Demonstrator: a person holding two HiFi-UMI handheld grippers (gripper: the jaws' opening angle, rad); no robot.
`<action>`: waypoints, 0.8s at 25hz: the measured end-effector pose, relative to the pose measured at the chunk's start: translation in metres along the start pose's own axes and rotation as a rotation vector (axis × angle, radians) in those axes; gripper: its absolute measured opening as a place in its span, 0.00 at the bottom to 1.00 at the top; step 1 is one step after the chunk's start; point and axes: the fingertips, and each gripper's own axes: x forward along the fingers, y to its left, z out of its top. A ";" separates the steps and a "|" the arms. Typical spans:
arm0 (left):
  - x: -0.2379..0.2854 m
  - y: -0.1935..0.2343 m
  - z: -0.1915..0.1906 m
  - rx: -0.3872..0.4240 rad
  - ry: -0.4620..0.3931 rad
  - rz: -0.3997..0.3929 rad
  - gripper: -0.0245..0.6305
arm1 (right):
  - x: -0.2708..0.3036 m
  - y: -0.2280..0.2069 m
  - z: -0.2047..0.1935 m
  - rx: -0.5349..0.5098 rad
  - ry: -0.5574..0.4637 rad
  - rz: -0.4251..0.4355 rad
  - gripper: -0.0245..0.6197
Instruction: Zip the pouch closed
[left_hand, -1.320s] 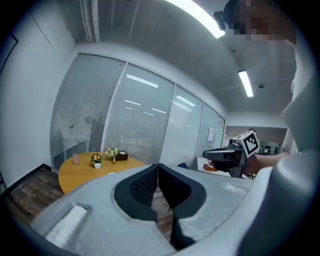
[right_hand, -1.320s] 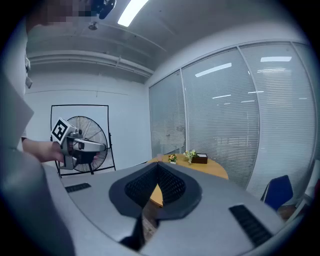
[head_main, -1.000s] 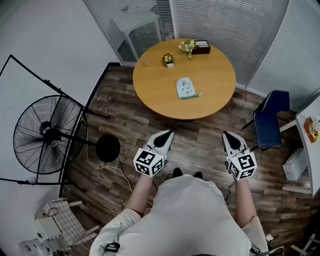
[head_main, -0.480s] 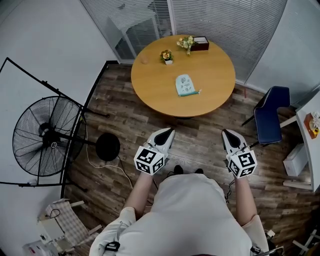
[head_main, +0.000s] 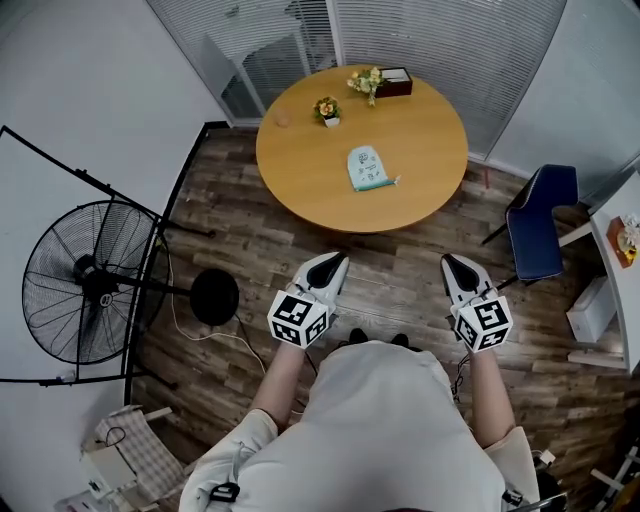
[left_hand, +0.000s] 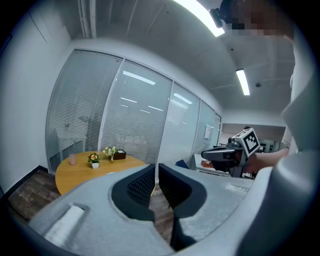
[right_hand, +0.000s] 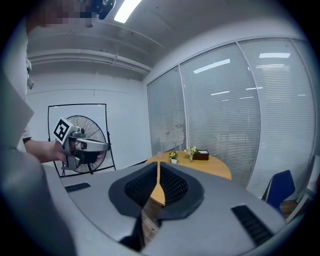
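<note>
While the grey left gripper (head_main: 335, 263) and right gripper (head_main: 452, 263) hang closed on nothing, the far pale-green fabric pouch (head_main: 367, 167) may slide if zipped unpinned.

The room is bright and even, with soft shadows. Long ceiling lights (left_hand: 243, 81) glow white. Both gripper views bend at the edges and have dark corners. Up close, the left gripper (left_hand: 156, 167) looks fuzzy.
</note>
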 end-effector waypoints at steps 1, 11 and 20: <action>0.001 0.003 0.000 0.000 0.001 -0.003 0.07 | 0.003 0.001 0.001 0.001 0.000 -0.001 0.05; 0.003 0.032 0.000 -0.016 0.001 -0.035 0.14 | 0.026 0.007 0.002 0.006 0.011 -0.040 0.11; -0.004 0.058 -0.011 -0.021 0.031 -0.060 0.15 | 0.045 0.019 -0.002 0.020 0.019 -0.072 0.11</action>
